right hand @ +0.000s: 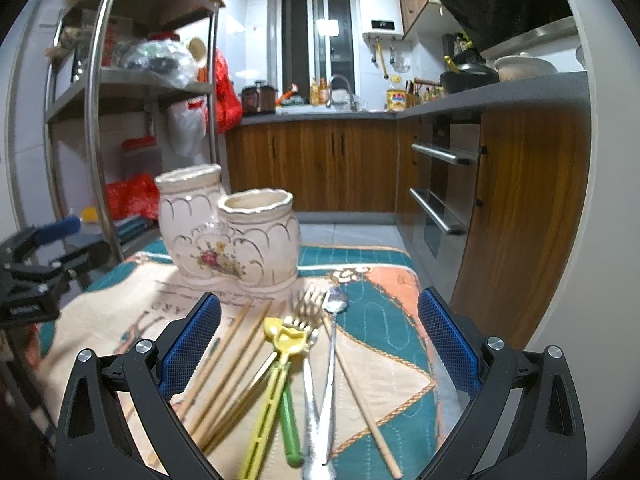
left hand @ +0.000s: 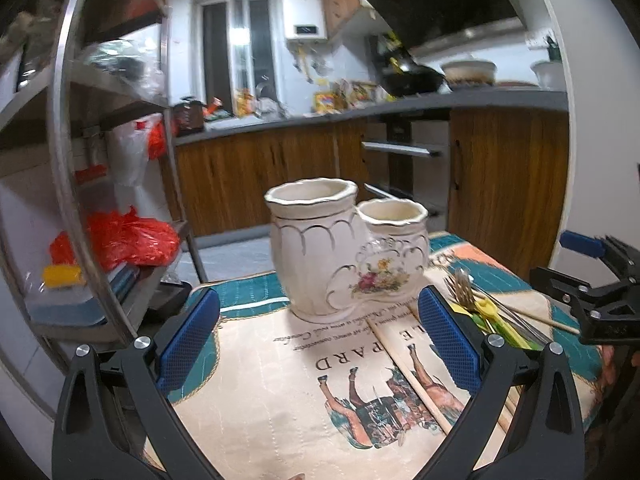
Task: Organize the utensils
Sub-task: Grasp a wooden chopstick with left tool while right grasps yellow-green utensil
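Note:
A white ceramic double-pot utensil holder with a flower motif stands on a patterned cloth; both pots look empty. My left gripper is open, just in front of the holder, nothing between its fingers. My right gripper is open above a loose pile: wooden chopsticks, a yellow plastic fork, a green handle, a metal fork and a metal spoon. The pile shows right of the holder in the left wrist view, with a chopstick in front.
A steel shelf rack with red bags stands close on the left. Wooden cabinets and an oven front lie beyond the table's far edge. Each gripper appears at the other view's side.

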{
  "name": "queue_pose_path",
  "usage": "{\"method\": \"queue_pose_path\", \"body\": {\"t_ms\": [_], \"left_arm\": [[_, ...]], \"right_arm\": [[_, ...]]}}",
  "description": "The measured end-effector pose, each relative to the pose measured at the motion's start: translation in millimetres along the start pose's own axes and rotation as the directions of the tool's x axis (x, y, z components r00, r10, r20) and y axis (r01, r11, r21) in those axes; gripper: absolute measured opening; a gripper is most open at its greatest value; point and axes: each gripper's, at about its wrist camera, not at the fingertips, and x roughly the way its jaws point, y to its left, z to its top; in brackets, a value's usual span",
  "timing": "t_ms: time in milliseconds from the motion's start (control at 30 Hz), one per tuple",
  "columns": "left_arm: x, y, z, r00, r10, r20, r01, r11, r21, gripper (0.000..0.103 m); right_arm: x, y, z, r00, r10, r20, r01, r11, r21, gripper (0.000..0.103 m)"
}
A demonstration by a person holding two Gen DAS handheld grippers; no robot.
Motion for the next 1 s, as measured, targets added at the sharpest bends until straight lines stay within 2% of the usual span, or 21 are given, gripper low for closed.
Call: {"method": "queue_pose_path", "body": {"t_ms": [133, 300, 367, 400, 467, 500, 567, 700, 767, 833, 867, 900, 933, 1000], "left_arm": [[16.1, 0.5, 10.4, 0.989, -0.067, -0.132, 0.071, 0.997, 0.029, 0.098], [28.5, -5.1, 8.4, 0.969, -0.103, -0.225, 0.121, 0.99, 0.071, 0.098], [35.6, -8.1, 5.8, 0.952, -0.124, -0.28, 0.149, 0.986, 0.069, 0.098], [38.3, -9.4, 3.7, 0.937, -0.168, -0.307, 0.191, 0.98, 0.048, 0.098], [42.0, -10.2, 1.3, 0.917, -0.213, -0.337, 0.234, 0.972, 0.023, 0.098], [44.8, -11.8, -0.5, 0.91, -0.211, -0.357, 0.235, 0.972, 0.024, 0.098], [48.0, -13.7, -2.3, 0.91, -0.185, -0.372, 0.213, 0.976, 0.036, 0.097], [57.0, -16.8, -9.3, 0.879, -0.195, -0.435, 0.227, 0.974, 0.023, 0.097], [57.8, -20.1, -15.0, 0.871, -0.185, -0.455, 0.224, 0.974, 0.034, 0.097], [58.1, -22.8, -20.1, 0.863, -0.191, -0.468, 0.23, 0.973, 0.028, 0.096], [58.9, -24.0, -21.3, 0.86, -0.195, -0.472, 0.233, 0.972, 0.023, 0.092], [59.1, -25.3, -23.4, 0.854, -0.203, -0.479, 0.239, 0.971, 0.015, 0.085], [59.6, -26.8, -25.1, 0.852, -0.201, -0.484, 0.237, 0.971, 0.013, 0.082], [60.0, -30.1, -27.0, 0.852, -0.195, -0.485, 0.232, 0.972, 0.017, 0.073]], "right_arm": [[13.1, -6.0, 3.5, 0.995, 0.003, -0.098, -0.004, 1.0, -0.012, 0.098], [18.3, -8.9, 2.0, 0.984, -0.009, -0.178, -0.006, 0.996, -0.087, 0.098], [20.9, -9.0, 1.2, 0.975, 0.011, -0.222, -0.033, 0.995, -0.098, 0.098], [23.1, -8.9, 1.0, 0.97, 0.019, -0.241, -0.045, 0.994, -0.102, 0.098], [26.3, -7.5, -0.2, 0.96, 0.033, -0.279, -0.064, 0.992, -0.105, 0.098], [27.9, -5.6, -1.3, 0.954, 0.035, -0.298, -0.07, 0.992, -0.108, 0.098], [31.9, -1.6, -2.8, 0.942, 0.041, -0.332, -0.082, 0.99, -0.112, 0.098], [37.4, 6.3, -7.1, 0.92, 0.063, -0.387, -0.108, 0.99, -0.095, 0.097], [38.6, 10.1, -9.5, 0.909, 0.077, -0.41, -0.121, 0.989, -0.083, 0.095], [38.7, 15.5, -11.8, 0.901, 0.085, -0.426, -0.134, 0.987, -0.086, 0.088], [38.8, 16.9, -12.3, 0.898, 0.085, -0.433, -0.137, 0.987, -0.09, 0.085], [38.8, 19.3, -13.3, 0.893, 0.084, -0.442, -0.139, 0.986, -0.094, 0.078], [39.7, 20.4, -13.8, 0.89, 0.083, -0.448, -0.14, 0.985, -0.096, 0.07], [40.2, 23.0, -14.6, 0.883, 0.089, -0.461, -0.147, 0.985, -0.091, 0.062]]}}
